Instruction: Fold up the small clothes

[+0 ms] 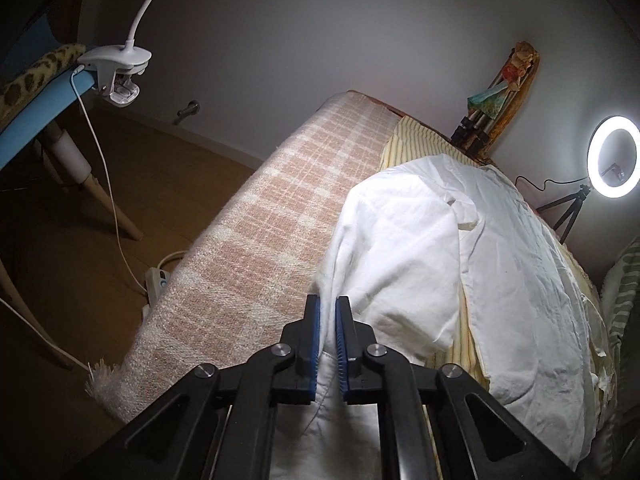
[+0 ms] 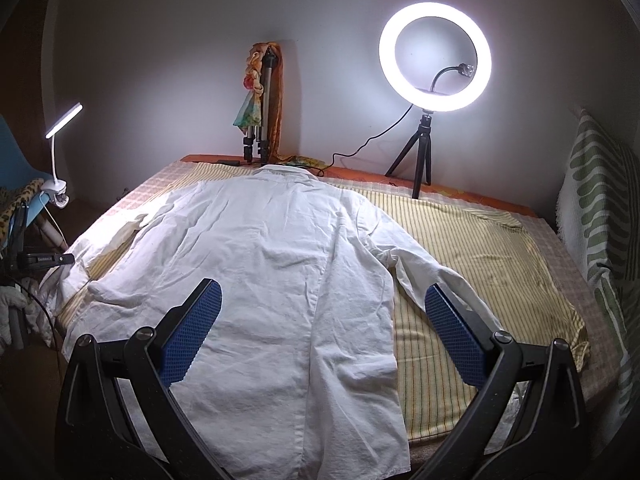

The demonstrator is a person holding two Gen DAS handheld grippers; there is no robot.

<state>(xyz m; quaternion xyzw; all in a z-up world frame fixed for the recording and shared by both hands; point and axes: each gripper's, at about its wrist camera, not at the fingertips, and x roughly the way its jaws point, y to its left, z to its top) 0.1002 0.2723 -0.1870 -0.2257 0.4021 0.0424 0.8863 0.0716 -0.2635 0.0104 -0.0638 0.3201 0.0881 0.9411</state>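
Note:
A white long-sleeved shirt (image 2: 280,264) lies back-up on a yellow striped cloth (image 2: 480,280) on the bed, collar at the far end. Its right sleeve (image 2: 424,268) stretches out to the right. My right gripper (image 2: 322,300) is open and empty, hovering above the shirt's lower half with blue pads either side. My left gripper (image 1: 328,312) is shut on the shirt's left edge (image 1: 332,280) and lifts a fold of white fabric (image 1: 400,256) off the bed. The left gripper body (image 2: 36,258) shows at the far left of the right wrist view.
A pink checked blanket (image 1: 256,216) covers the bed. A lit ring light on a tripod (image 2: 435,68) and a folded tripod with a scarf (image 2: 260,112) stand at the far edge. A clip lamp (image 1: 116,68) sits on a blue chair. A green-patterned cushion (image 2: 600,216) is at right.

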